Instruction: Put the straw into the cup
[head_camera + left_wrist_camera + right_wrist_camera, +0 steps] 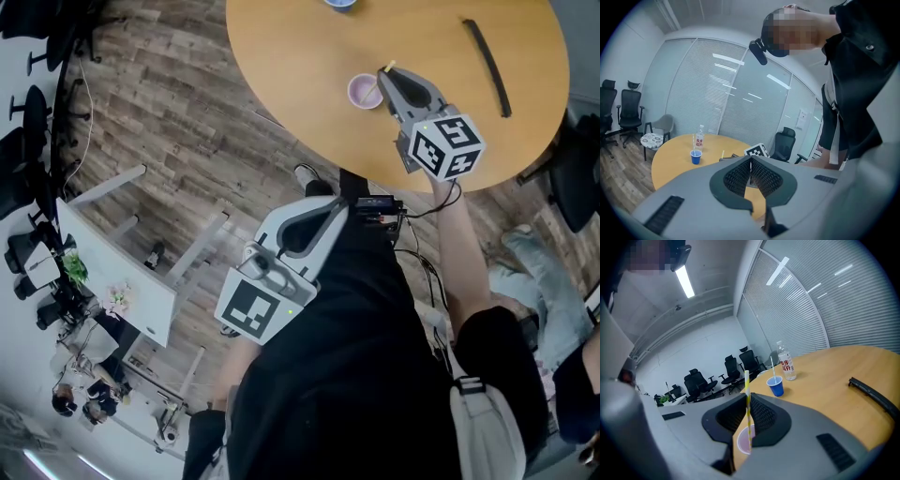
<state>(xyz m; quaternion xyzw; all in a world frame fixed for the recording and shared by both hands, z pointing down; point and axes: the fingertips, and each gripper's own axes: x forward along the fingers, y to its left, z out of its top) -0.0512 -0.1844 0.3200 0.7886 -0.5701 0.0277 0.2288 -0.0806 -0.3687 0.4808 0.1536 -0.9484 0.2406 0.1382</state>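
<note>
- Our right gripper (747,401) pinches the yellow-striped straw (746,380) upright above the lilac cup (742,442).
- Our left gripper (751,163) sits closed on nothing, off the round table (300,47).

Water bottle (786,365), black strip (487,67), office chairs (731,367)

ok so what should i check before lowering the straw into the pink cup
1. Grip on the straw: ok. The right gripper is shut on the striped straw.
2. Straw upright: ok. It stands nearly vertical between the jaws.
3. Lower end lined up over the pink cup: ok, judging by the right gripper view.
4. Tip already inside the cup: cannot tell.
5. Cup upright on the table: ok.
6. Path clear of the left gripper: ok. It is shut, empty and held away from the cup.
</note>
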